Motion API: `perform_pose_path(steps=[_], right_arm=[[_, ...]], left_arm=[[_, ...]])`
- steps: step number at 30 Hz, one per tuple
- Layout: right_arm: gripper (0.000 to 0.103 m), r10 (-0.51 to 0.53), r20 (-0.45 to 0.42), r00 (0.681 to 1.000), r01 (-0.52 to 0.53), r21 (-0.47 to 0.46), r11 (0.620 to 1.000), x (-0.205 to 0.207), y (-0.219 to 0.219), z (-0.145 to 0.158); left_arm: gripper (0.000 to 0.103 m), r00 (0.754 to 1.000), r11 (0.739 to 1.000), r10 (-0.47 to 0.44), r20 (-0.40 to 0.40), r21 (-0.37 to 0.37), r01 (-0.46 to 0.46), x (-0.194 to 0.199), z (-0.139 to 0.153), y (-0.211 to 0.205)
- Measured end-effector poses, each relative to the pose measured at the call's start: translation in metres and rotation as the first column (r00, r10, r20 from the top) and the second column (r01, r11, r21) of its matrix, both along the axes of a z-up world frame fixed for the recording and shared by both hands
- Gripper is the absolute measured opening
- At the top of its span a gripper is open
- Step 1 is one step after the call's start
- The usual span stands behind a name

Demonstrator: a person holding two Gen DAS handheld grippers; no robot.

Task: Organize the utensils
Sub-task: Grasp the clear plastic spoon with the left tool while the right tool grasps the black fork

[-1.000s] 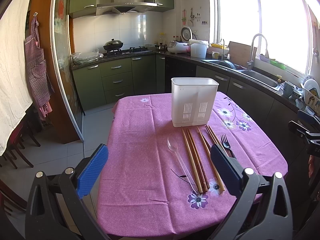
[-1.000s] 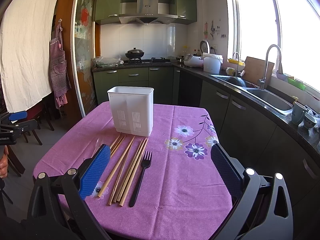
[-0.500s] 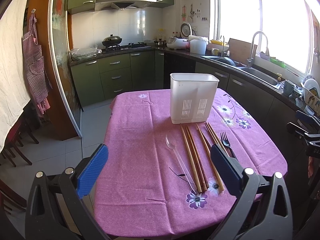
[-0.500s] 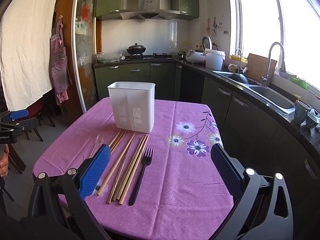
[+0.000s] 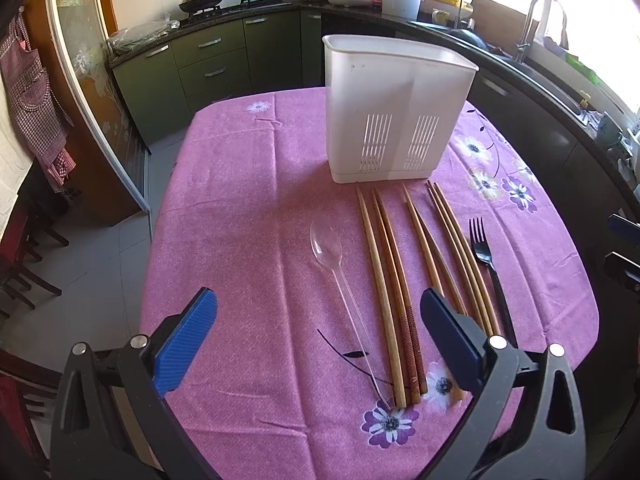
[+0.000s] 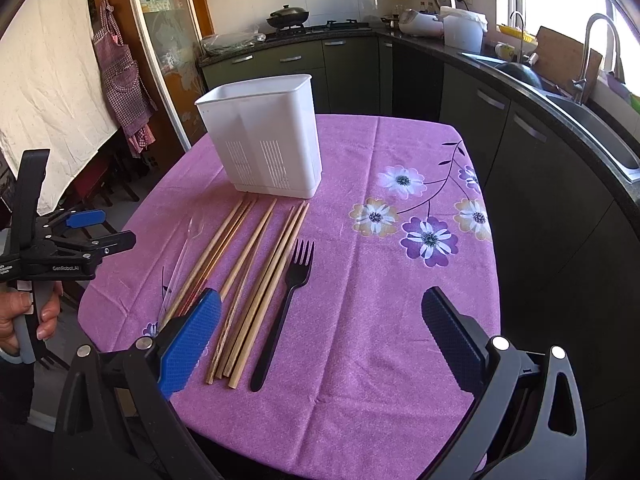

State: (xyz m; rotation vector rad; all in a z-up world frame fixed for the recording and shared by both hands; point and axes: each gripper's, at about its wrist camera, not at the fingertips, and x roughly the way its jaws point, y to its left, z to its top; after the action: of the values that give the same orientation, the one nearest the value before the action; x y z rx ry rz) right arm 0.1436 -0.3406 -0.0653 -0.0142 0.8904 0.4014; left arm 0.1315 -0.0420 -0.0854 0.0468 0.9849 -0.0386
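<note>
I have put nothing in the white holder (image 5: 396, 120) yet. Spoon (image 5: 332, 256), chopsticks (image 5: 384, 280) and fork (image 6: 286, 300) lie on the tabletop (image 5: 248, 208). Both my hand-held grippers, left (image 5: 318, 334) and right (image 6: 320, 334), are wide and hold nothing.

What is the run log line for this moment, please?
left gripper open, empty | right gripper open, empty | spoon, chopsticks, fork on table | holder upright

A home kitchen: green cabinets (image 6: 352, 64), stove (wok (image 6: 288, 14) on it), sink (image 6: 600, 120).

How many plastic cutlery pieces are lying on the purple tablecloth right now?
2: a clear plastic spoon left of the wooden chopsticks, and a black plastic fork right of them. The white slotted holder's inside is not visible.
</note>
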Motion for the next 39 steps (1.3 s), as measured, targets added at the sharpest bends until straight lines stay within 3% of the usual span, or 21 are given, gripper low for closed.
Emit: perform_pose_path(steps=[1, 2, 3, 6, 13, 23, 25, 29, 33, 39], right_arm=[[0.099, -0.002, -0.01, 1.0, 0.002, 0.002, 1.0, 0.003, -0.001, -0.001], [0.098, -0.004, -0.016, 1.0, 0.004, -0.005, 1.0, 0.006, -0.001, -0.003], [0.095, -0.005, -0.02, 1.0, 0.005, -0.013, 1.0, 0.008, -0.001, -0.004], [0.089, -0.006, -0.035, 0.999, 0.005, -0.029, 1.0, 0.015, 0.0, -0.008], [0.082, 0.013, -0.046, 0.999, -0.015, -0.061, 0.998, 0.022, 0.006, -0.015], [0.067, 0.008, -0.053, 0.999, -0.012, -0.093, 0.996, 0.029, 0.005, -0.024], [0.061, 0.003, -0.055, 0.998, -0.009, -0.101, 0.995, 0.031, 0.005, -0.024], [0.04, 0.016, -0.092, 0.996, -0.026, -0.106, 0.994, 0.037, 0.012, -0.03], [0.028, 0.063, -0.182, 0.981, -0.08, -0.09, 0.993, 0.045, 0.031, -0.047], [0.022, 0.074, -0.31, 0.948, -0.102, -0.073, 0.992, 0.064, 0.059, -0.074]], left_arm=[[0.087, 1.0, 1.0, 0.006, -0.022, 0.0, -0.006, 0.006, -0.004, -0.001], [0.074, 0.999, 1.0, 0.009, -0.049, -0.006, -0.009, 0.013, -0.009, -0.003], [0.067, 0.997, 1.0, 0.011, -0.079, -0.014, -0.012, 0.019, -0.014, -0.004], [0.056, 0.987, 0.999, 0.035, -0.156, -0.031, -0.04, 0.035, -0.029, -0.004], [0.046, 0.964, 0.996, 0.075, -0.254, -0.029, -0.085, 0.052, -0.056, -0.007], [0.011, 0.953, 0.994, 0.09, -0.29, -0.038, -0.106, 0.069, -0.071, -0.015], [0.009, 0.953, 0.994, 0.082, -0.291, -0.041, -0.098, 0.071, -0.07, -0.017], [0.009, 0.956, 0.996, 0.072, -0.285, -0.034, -0.085, 0.073, -0.069, -0.016], [0.009, 0.969, 0.997, 0.075, -0.234, -0.002, -0.078, 0.066, -0.061, -0.011], [0.009, 0.988, 0.998, 0.059, -0.146, 0.014, -0.058, 0.05, -0.038, -0.003]])
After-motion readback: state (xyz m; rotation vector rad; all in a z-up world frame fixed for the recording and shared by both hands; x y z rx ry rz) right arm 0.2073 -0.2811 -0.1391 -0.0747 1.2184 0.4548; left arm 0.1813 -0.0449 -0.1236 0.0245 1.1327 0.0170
